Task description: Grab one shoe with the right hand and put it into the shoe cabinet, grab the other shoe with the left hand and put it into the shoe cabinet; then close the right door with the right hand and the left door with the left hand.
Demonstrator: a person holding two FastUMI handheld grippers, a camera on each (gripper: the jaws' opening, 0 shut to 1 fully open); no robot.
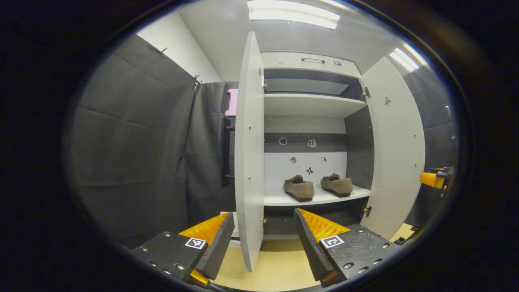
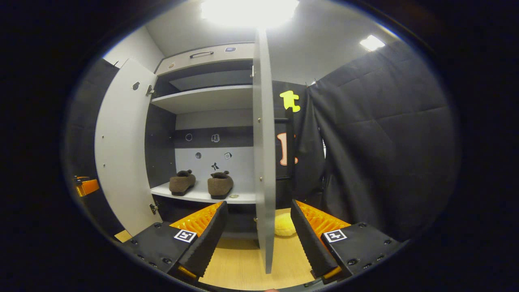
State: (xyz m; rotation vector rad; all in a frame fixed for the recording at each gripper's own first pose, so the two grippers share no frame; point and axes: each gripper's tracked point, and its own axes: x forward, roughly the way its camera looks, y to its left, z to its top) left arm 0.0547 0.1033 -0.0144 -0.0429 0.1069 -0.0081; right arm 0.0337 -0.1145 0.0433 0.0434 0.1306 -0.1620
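Left gripper view: left gripper [image 1: 263, 243] at bottom centre, jaws spread wide, pinching nothing, the edge of the left door [image 1: 249, 154] standing between the two fingers, not touching either as far as can be told. Door open, seen edge-on, running from upper centre down to the floor [image 1: 279, 267]. Cabinet [image 1: 310, 61] open at centre frame. Two brown shoes [image 1: 299, 188] [image 1: 336, 185] side by side on the lower shelf [image 1: 284, 198], heels toward the camera, slightly apart from each other. Upper shelf [image 1: 312, 103] bare above them. Right door [image 1: 395, 150] swung open at right of frame. Orange part of the right gripper [image 1: 432, 179] at the far right edge, past the right door; its jaws too cut off to judge here.

Right gripper view: right gripper [image 2: 257, 237] at bottom centre, jaws spread wide, holding nothing, the right door's [image 2: 264, 154] edge between the fingers, apart from both. Shoes [image 2: 182, 182] [image 2: 220, 184] at left of centre on the lower shelf [image 2: 202, 195], near its front. Left door [image 2: 121, 146] open at left of frame. Orange bit of the left gripper [image 2: 86, 186] at the far left edge. Yellow fuzzy thing [image 2: 284, 225] on the floor [image 2: 239, 263] just right of the door's foot, behind it.
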